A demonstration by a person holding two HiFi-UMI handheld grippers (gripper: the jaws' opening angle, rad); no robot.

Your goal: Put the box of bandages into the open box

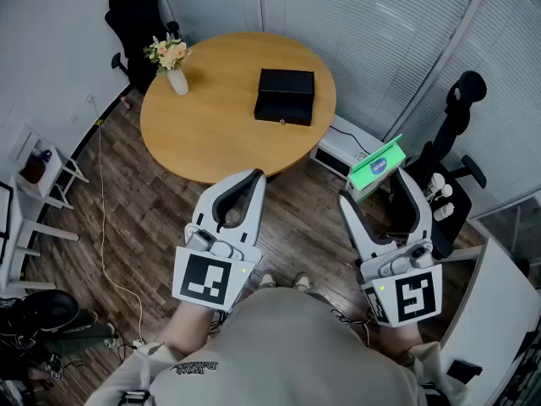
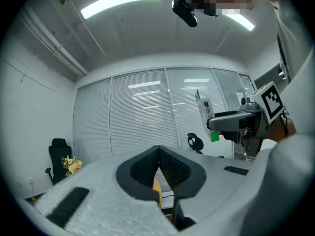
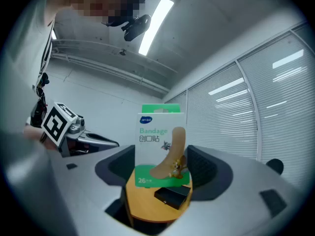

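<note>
My right gripper [image 1: 376,186] is shut on the box of bandages [image 1: 377,165], a white and green carton, and holds it above the wooden floor to the right of the round table [image 1: 211,134]. In the right gripper view the box of bandages [image 3: 160,149] stands upright between the pads of the right gripper [image 3: 161,167]. Below and beyond it the black box [image 3: 170,196] is visible. That black box [image 1: 285,96] sits on the right half of the table; whether its top is open I cannot tell. My left gripper [image 1: 252,178] is shut and empty near the table's front edge.
A vase of flowers [image 1: 172,62] stands at the table's left rim. A black chair [image 1: 135,15] is behind the table and another [image 1: 448,142] is at the right. A white rack [image 1: 34,176] and a floor cable [image 1: 106,252] lie at the left.
</note>
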